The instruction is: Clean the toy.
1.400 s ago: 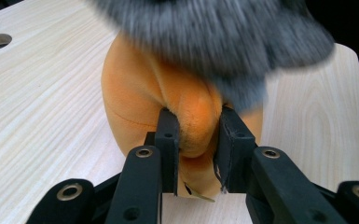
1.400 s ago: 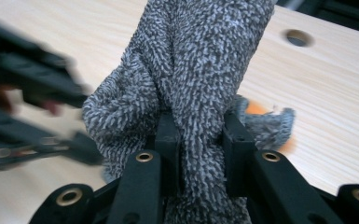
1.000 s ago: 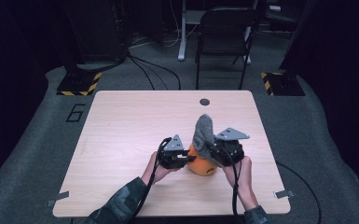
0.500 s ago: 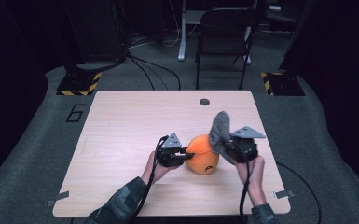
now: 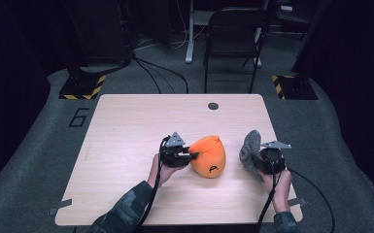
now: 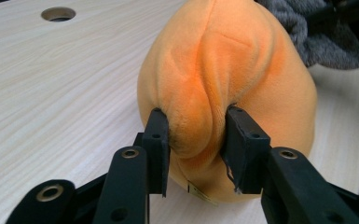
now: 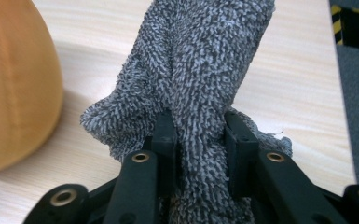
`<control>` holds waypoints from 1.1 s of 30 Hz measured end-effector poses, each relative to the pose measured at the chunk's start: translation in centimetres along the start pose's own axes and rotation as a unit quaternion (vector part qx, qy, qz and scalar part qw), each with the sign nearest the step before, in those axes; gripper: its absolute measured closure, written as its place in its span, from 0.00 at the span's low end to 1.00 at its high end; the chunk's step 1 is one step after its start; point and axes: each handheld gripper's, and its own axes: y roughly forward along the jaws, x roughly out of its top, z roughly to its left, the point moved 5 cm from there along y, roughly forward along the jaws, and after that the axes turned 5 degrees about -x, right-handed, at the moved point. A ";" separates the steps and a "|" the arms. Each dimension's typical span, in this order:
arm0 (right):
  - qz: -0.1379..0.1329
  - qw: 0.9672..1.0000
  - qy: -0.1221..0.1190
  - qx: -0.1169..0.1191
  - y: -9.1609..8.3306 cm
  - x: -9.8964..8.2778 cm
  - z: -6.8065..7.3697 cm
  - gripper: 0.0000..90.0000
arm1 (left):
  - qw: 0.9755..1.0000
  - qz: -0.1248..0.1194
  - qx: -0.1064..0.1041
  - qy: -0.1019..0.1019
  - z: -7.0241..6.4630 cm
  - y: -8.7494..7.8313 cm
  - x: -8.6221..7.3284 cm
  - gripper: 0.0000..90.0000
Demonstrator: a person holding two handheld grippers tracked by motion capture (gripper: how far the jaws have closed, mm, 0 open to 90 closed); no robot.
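Note:
An orange plush toy (image 5: 209, 155) with a small black mark sits on the wooden table (image 5: 126, 126), right of centre. My left gripper (image 5: 193, 155) reaches it from the left. In the left gripper view the pads (image 6: 156, 135) pinch a fold of the plush (image 6: 228, 79). These jaws have just been opening a little, with the fold still pressed between them (image 6: 196, 135). My right gripper (image 5: 256, 158) is shut on a grey fuzzy cloth (image 5: 250, 145), held just above the table to the right of the toy. The cloth (image 7: 205, 60) stands up between the jaws (image 7: 200, 128).
A round cable hole (image 5: 213, 106) lies near the table's far edge. A dark chair (image 5: 233, 39) stands behind the table. Yellow-black floor markers (image 5: 82, 87) sit at both far corners. The table's right edge (image 5: 284, 160) is close to my right hand.
My right gripper has carried the grey cloth off the orange toy, rightward and down toward the table. The left gripper has stayed on the toy.

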 end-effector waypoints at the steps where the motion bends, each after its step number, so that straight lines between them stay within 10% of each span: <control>1: 0.005 1.000 0.003 0.002 0.3 -0.2 0.0 0.76 | 1.000 -0.002 0.005 -0.002 0.3 0.0 0.0 0.67; 10: 0.018 0.999 0.027 -0.021 2.6 -1.3 -0.5 0.48 | 0.994 -0.020 0.102 -0.028 3.8 -0.4 -0.2 0.45; 18: -0.003 1.000 0.027 -0.009 1.4 -1.1 -1.0 0.17 | 0.990 -0.041 0.123 -0.057 5.6 -1.9 -0.2 0.17; 28: -0.036 0.999 0.000 0.013 -1.6 -2.2 -1.2 0.01 | 0.989 -0.053 0.133 -0.046 5.5 -5.8 -1.6 0.00; 33: -0.041 0.999 -0.010 0.022 -2.5 -4.1 -1.8 0.00 | 0.990 -0.013 0.137 -0.029 5.0 -8.0 -4.4 0.00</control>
